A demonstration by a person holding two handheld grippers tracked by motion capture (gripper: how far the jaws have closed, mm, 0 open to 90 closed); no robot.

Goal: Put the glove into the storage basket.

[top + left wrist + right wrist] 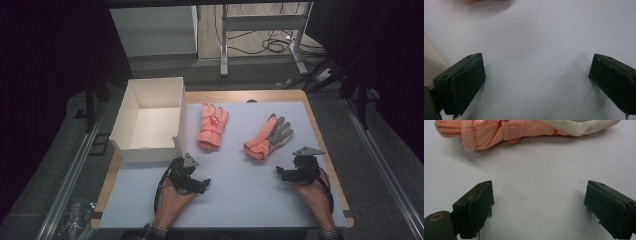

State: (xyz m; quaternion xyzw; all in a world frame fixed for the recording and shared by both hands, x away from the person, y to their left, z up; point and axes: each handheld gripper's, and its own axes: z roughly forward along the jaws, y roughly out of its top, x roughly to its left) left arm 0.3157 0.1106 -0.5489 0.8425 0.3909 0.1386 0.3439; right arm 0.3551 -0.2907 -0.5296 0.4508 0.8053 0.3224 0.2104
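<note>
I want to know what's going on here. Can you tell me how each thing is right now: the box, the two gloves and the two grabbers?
Box: open on top, nothing inside.
Left glove: lying flat, back up, fingers pointing away.
Right glove: lying flat, grey palm up, tilted.
Left gripper: jaws wide open, holding nothing.
Right gripper: jaws wide open, holding nothing, facing the right glove.

we see two salmon-pink gloves: the left glove (212, 126) pink with a small red mark, the right glove (268, 137) pink with a grey-beige palm. the box (131, 116) is white, the table (250, 185) pale lavender-grey with a wooden edge, and our grippers' fingers (475, 207) are black.
</note>
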